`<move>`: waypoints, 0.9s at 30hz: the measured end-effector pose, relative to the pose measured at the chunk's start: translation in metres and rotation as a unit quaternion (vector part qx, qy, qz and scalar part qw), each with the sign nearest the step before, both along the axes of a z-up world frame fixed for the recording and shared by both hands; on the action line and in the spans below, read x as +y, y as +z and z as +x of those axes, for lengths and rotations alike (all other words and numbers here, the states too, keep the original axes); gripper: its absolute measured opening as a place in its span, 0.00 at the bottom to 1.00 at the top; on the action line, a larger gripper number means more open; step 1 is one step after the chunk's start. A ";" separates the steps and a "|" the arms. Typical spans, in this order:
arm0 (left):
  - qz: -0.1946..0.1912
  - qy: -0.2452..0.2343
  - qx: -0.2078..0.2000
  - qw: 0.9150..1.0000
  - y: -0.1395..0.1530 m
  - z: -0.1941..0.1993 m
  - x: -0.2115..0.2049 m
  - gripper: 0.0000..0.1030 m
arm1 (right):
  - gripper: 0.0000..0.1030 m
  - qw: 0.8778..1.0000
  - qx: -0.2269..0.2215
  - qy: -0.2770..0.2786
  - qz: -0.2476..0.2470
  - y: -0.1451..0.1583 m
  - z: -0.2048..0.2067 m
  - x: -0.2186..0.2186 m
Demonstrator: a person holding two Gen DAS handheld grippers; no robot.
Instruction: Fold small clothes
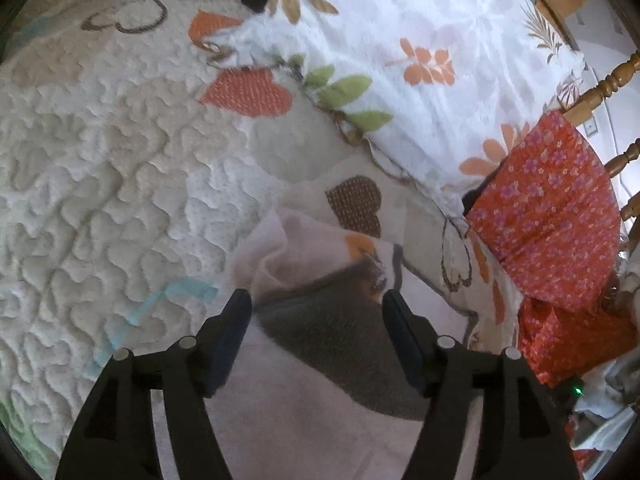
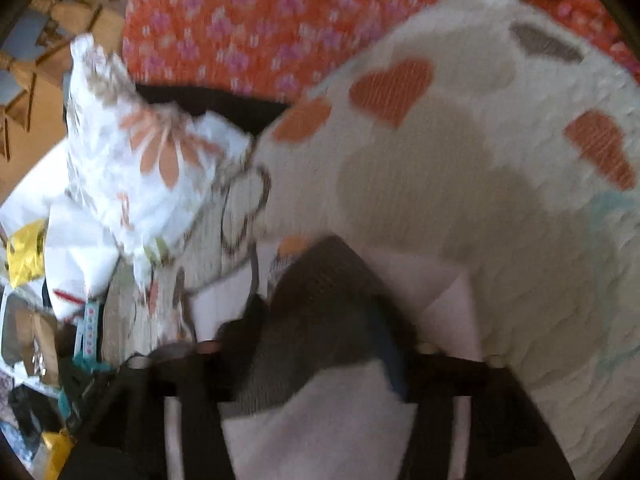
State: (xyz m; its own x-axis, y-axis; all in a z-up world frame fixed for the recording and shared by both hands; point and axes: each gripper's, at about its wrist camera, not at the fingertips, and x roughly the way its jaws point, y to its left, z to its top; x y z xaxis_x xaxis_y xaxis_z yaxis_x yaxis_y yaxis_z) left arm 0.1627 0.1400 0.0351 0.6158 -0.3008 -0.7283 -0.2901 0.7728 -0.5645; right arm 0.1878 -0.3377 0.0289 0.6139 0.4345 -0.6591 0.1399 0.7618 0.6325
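We have a small pale pink garment (image 1: 304,420) lying on the quilted bedspread (image 1: 100,184), with a grey knitted panel (image 1: 340,336) showing on top of it. Our left claw (image 1: 316,304) hangs just above it with its fingers spread apart, empty, and the grey panel sits between them and slightly ahead. We judge it is held open this way so it can come down on the folded edge right in front of it.

In the right wrist view the picture is blurred. The right claw (image 2: 320,344) has the same grey panel (image 2: 320,300) bunched up between its fingers and rising ahead of them, so it looks clamped on the garment (image 2: 320,420), lifting that part so it can be turned over the pink cloth below. The blur keeps us from being fully sure of the grip.

Beyond the left claw, up and to the right, lies a floral pillow (image 1: 400,40), and further right a red flowered cloth (image 1: 548,220) against a wooden bed rail (image 1: 608,84). These sit well apart from the garment, leaving bare quilt to fold on.

No brand, label or writing can be read anywhere.
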 end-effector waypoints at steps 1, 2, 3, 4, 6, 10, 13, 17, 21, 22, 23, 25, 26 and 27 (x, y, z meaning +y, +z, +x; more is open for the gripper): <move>0.002 0.001 0.002 1.000 0.001 -0.001 0.000 0.65 | 0.61 1.000 -0.002 -0.006 0.001 0.003 -0.002 -0.004; 0.006 -0.002 0.004 1.000 0.002 -0.003 0.000 0.65 | 0.61 1.000 -0.004 -0.010 0.000 0.006 -0.003 -0.007; 0.011 -0.005 0.005 1.000 0.003 -0.005 -0.001 0.65 | 0.61 1.000 -0.005 -0.013 -0.005 0.008 -0.006 -0.009; 0.021 -0.009 0.006 1.000 0.005 -0.007 -0.002 0.65 | 0.61 1.000 -0.006 -0.016 -0.015 0.012 -0.009 -0.010; 0.043 -0.015 0.007 0.999 0.008 -0.012 -0.004 0.65 | 0.61 0.999 -0.007 -0.014 -0.035 0.017 -0.013 -0.009; 0.093 -0.037 0.007 0.995 0.015 -0.027 -0.007 0.65 | 0.61 0.996 -0.009 0.016 -0.093 0.027 -0.026 0.008; 0.119 -0.058 0.009 0.991 0.016 -0.042 -0.010 0.65 | 0.61 0.986 -0.008 0.060 -0.157 0.029 -0.042 0.030; 0.133 -0.070 0.022 0.988 0.011 -0.062 -0.005 0.65 | 0.61 0.977 0.020 0.079 -0.198 0.023 -0.067 0.036; 0.127 -0.081 0.038 0.988 0.001 -0.084 0.003 0.65 | 0.61 0.977 0.045 0.069 -0.195 0.011 -0.095 0.018; 0.131 -0.086 0.041 0.987 -0.002 -0.089 0.003 0.65 | 0.61 0.977 0.056 0.069 -0.193 0.005 -0.103 0.013; 0.136 -0.090 0.043 0.986 -0.004 -0.093 0.003 0.65 | 0.61 0.977 0.062 0.069 -0.190 0.001 -0.108 0.008; 0.148 -0.096 0.049 0.983 -0.008 -0.101 0.002 0.65 | 0.60 0.981 0.069 0.072 -0.165 -0.008 -0.120 0.000; 0.152 -0.098 0.052 0.982 -0.010 -0.104 0.002 0.65 | 0.46 0.984 0.068 0.075 -0.145 -0.011 -0.124 -0.003; 0.154 -0.099 0.057 0.981 -0.013 -0.106 0.002 0.65 | 0.34 0.987 0.068 0.083 -0.120 -0.014 -0.129 -0.004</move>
State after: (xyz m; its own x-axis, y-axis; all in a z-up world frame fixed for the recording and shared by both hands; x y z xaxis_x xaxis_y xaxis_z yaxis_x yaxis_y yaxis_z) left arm 0.0569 0.1416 0.0226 0.4773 -0.1609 -0.8639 -0.1645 0.9494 -0.2677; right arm 0.0590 -0.3419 0.0146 0.4466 0.3427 -0.8265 0.0719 0.9070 0.4149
